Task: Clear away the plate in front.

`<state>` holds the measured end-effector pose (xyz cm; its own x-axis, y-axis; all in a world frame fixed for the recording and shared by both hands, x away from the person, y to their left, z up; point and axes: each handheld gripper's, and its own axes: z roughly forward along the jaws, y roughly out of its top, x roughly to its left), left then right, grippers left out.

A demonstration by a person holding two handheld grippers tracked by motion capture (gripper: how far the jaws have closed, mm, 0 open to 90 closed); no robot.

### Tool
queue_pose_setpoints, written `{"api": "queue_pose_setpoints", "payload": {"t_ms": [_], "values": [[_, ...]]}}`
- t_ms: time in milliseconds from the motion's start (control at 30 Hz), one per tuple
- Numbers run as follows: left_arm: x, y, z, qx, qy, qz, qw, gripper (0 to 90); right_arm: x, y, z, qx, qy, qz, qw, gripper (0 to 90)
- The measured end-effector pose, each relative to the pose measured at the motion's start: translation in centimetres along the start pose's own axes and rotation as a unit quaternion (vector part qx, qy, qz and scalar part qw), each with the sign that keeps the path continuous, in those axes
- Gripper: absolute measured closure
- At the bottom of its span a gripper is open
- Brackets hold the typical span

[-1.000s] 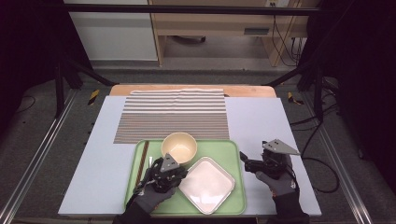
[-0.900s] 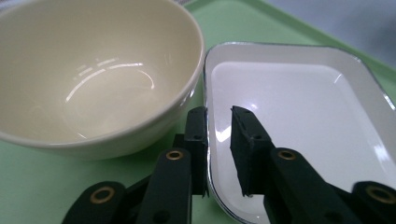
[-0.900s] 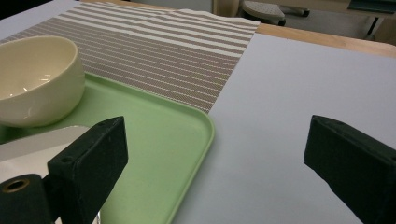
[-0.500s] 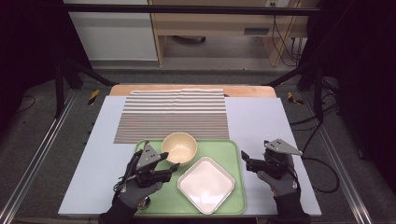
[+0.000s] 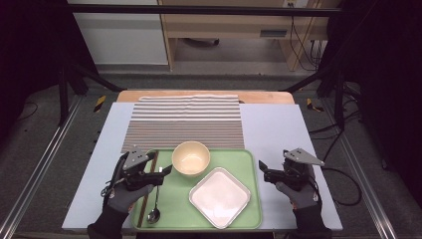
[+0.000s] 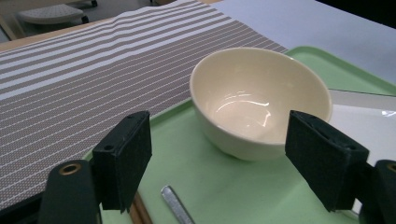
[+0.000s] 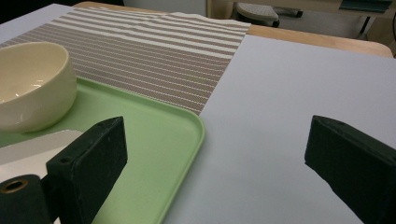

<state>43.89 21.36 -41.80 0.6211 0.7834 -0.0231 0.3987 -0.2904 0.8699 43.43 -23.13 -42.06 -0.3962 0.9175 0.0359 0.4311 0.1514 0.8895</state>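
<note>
Left gripper (image 5: 164,172) stands spread and empty over the near-left part of the green tray (image 5: 249,209); its jaws have just been opening, nothing between them. From the left gripper view the cream bowl (image 6: 259,100) sits just beyond the two pads, framed by them but untouched. Spoon (image 5: 155,209) and chopsticks (image 5: 145,206) lie on the tray's left strip, below the gripper. White square plate (image 5: 219,196) rests near-right of the bowl, just beside it.

Step in hand, as I judge it: taking the bowl. To do it well, go forward level so one pad passes inside the rim and the other outside the wall, pinch the rim rather than span the whole bowl, then lift straight before carrying. Keep clear of the plate's edge and the spoon handle.

Pose: left hand (image 5: 124,194) gloved, forearm entering from the near edge, gripper pointing right and slightly far. Right gripper (image 5: 263,172) rests spread and empty off the tray's right side, over the bare surface (image 5: 278,129), pointing left. Striped mat (image 5: 184,122) lies far of the tray.
</note>
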Motion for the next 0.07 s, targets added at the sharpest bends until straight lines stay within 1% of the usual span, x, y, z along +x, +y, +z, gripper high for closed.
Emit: {"api": "queue_pose_setpoints", "payload": {"t_ms": [67], "values": [[0.35,-0.22,-0.06,0.002,0.002,0.001,1.0000,21.4,-0.02,0.01,-0.02,0.000,0.000,-0.001,1.0000,6.0]]}}
